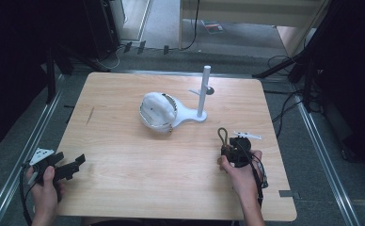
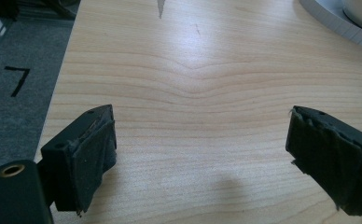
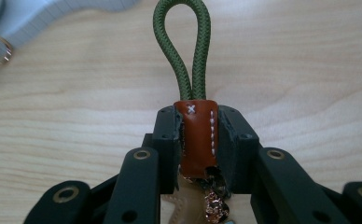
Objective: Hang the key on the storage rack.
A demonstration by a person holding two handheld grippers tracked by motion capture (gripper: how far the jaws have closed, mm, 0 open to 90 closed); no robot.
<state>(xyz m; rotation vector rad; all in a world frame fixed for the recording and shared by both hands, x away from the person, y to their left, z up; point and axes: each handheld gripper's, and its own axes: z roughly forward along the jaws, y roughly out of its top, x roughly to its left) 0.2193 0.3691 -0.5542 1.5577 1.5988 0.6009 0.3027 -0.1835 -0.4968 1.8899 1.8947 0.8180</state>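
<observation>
Right jaws: closed tight on the brown leather tab [image 3: 198,140], one pad pressed against each side of it; the white stitching on the tab faces up.
Right gripper [image 1: 231,149]: sits low over the near right part of the table, a hand [image 1: 241,173] wrapped round its body, with its cable trailing back along the wrist.
Keyring loop: the green cord loop [image 3: 183,44] stands out of the tab beyond the jaw tips, pointing toward the far side of the table; in the high view it shows as a small dark loop [image 1: 223,135] just ahead of the gripper.
Under the tab: something coppery and crinkled [image 3: 214,205] hangs between the jaw arms; I cannot tell what it is.
Left jaws: wide apart, nothing between the pads [image 2: 93,154] but bare wood.
Left gripper [image 1: 70,165]: at the near left edge of the table, held in the other hand [image 1: 43,186], well apart from the keyring.
Table [image 1: 124,183]: light wood grain, with a small dark mark [image 1: 90,116] toward the left side.
Middle of the table: a white stand [image 1: 200,101] with an upright post, and a rounded white piece [image 1: 156,113] resting against its base, well beyond both grippers.
</observation>
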